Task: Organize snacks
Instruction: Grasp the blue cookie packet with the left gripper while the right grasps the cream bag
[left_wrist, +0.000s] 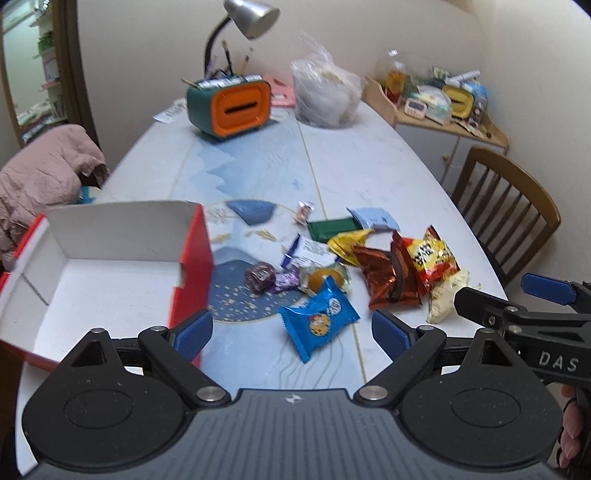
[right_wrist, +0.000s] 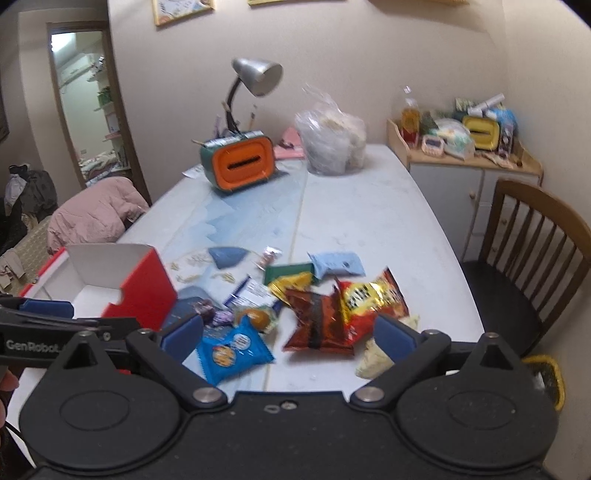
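- Right now I have both grippers above the near edge of the worktop (left_wrist: 369, 155), jaws spread wide on each, nothing between them.
- Nearest snack is the blue cookie packet (left_wrist: 317, 318), flat on the worktop just beyond the left gripper (left_wrist: 291, 332), slightly right of its centre line.
- Its long axis runs diagonally, near-left to far-right.
- From the right gripper (right_wrist: 288, 338) the same packet sits toward the left finger, so I judge the left hand better placed.
- Red box (left_wrist: 110, 280) stands open, empty, left of the pile.
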